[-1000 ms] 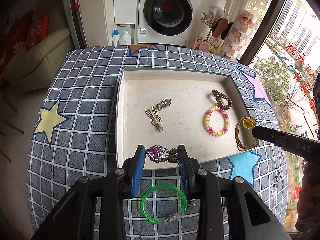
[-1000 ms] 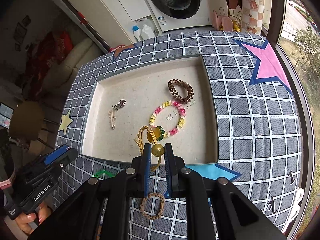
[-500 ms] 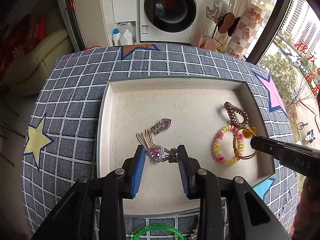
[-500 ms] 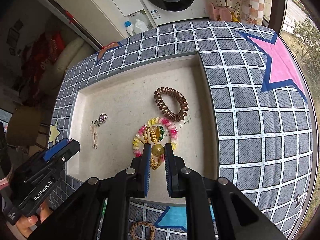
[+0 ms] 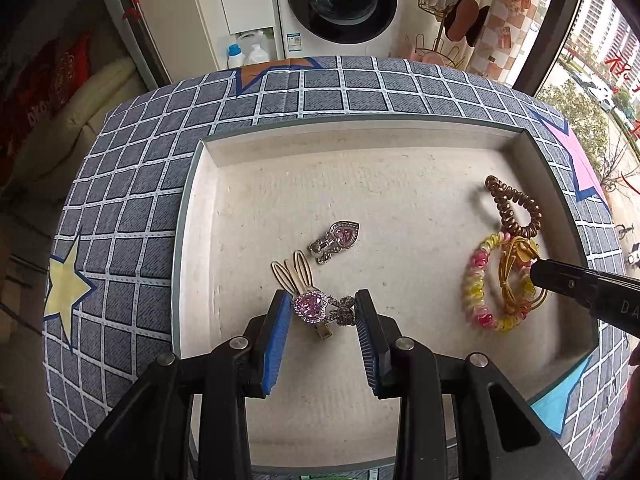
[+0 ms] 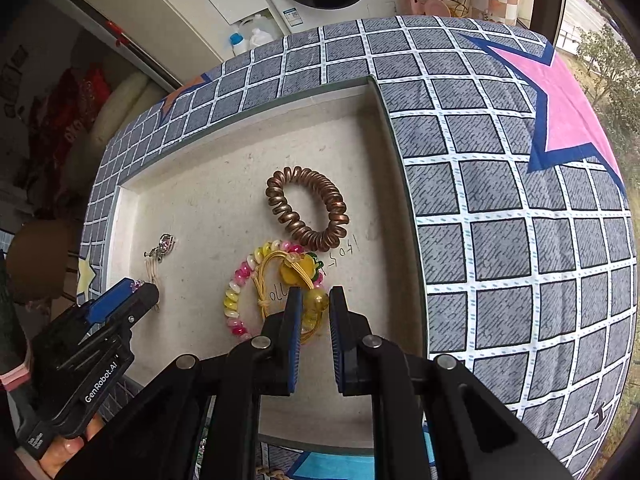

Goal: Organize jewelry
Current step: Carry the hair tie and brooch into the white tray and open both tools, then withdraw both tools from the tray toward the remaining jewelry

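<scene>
Once carried down over the tray (image 5: 192, 240): left gripper (image 5: 323, 312) clamping heart brooch (image 5: 310, 307), right gripper (image 6: 316, 304) pinching gold bracelet (image 6: 298, 276); release pending.

"What's behind the tabletop (image 5: 120, 184)?"

"A white washing machine (image 5: 340, 4) against the wall, two detergent bottles (image 5: 246, 54) on the floor beside it, and a gold wire rack (image 5: 440, 44)."

"And the sides?"

"Cream sofa (image 5: 76, 120) with red cushions (image 5: 44, 76) to the left; to the right, a big window (image 5: 592, 64), daylight, trees outside."
</scene>
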Motion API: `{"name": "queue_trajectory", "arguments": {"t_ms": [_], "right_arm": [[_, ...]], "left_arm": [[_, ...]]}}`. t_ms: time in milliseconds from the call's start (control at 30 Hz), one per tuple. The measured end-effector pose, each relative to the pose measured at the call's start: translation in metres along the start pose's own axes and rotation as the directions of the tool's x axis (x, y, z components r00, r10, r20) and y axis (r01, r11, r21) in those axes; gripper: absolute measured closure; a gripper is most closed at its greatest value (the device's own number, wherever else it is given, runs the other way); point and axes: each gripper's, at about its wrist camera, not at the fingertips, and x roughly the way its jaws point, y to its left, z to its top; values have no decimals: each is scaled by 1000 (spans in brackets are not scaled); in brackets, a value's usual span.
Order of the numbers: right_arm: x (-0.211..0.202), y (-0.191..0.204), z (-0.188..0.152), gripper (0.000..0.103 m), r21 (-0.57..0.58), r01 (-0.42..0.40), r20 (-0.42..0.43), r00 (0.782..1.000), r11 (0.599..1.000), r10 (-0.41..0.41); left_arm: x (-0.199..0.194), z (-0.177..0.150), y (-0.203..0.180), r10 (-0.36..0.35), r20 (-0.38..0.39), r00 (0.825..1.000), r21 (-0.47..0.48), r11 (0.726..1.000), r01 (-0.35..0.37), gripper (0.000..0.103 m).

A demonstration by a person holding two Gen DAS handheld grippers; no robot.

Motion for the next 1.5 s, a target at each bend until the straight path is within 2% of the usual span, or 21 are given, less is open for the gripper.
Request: {"name": "queue_trajectory", "arguments": {"t_ms": [167, 233, 367, 467, 500, 533, 567, 600, 867, 967, 1167, 1200, 1467, 1500], "right_arm": [[3, -3, -1, 86, 3, 9, -14, 1000, 1000, -9], [2, -4, -1, 79, 9, -5, -9, 1000, 1000, 5], [0, 1, -2, 52, -3, -5, -7, 1000, 1000, 5], [-1, 3, 0, 50, 15, -20, 2, 1000, 1000, 20], [-3, 3, 0, 50, 20, -32, 8, 999, 999, 32], [-5, 4, 1, 50, 23, -41, 14, 999, 999, 40], [-6, 6, 2, 50, 24, -45, 20, 999, 999, 44], [-9, 6, 2, 49, 24, -49, 26, 998, 999, 48], [-24, 4, -2, 45, 73, -107, 56, 993, 992, 103], [-32, 6, -4, 39, 79, -124, 72, 990, 989, 118], [-49, 8, -17, 31, 87, -144, 87, 987, 986, 136], [-51, 8, -20, 20, 85, -145, 88, 987, 986, 137], [-70, 15, -51, 19, 80, -134, 100, 987, 988, 125], [-73, 15, -55, 14, 80, -133, 103, 987, 988, 124]], "left_arm": [[8, -2, -1, 15, -22, 1000, 15, 1000, -15, 57], [8, -2, -2, 17, -19, 1000, 19, 1000, -16, 57], [7, -3, -3, 17, -29, 999, 22, 1000, -16, 57], [3, -2, -3, 15, -19, 1000, 23, 1000, -14, 57], [1, -2, -3, 14, -14, 1000, 25, 1000, -14, 53], [-1, -2, -3, 15, -7, 1000, 25, 1000, -15, 27], [-4, -2, -2, 18, 8, 1000, 20, 1000, -18, 14], [-9, -3, -2, 22, 37, 999, 16, 1000, -22, 6], [-23, 0, -3, 15, 58, 998, 25, 1000, -16, 6], [-30, -2, -2, 25, 70, 997, 30, 999, -27, 0], [-49, -12, -1, 14, 81, 997, 31, 999, -17, 0], [-51, -14, -1, 11, 79, 997, 30, 999, -13, 0], [-71, -45, 5, 0, 69, 998, 32, 999, -2, 0], [-73, -49, 7, 0, 68, 998, 33, 999, -2, 0]]}}
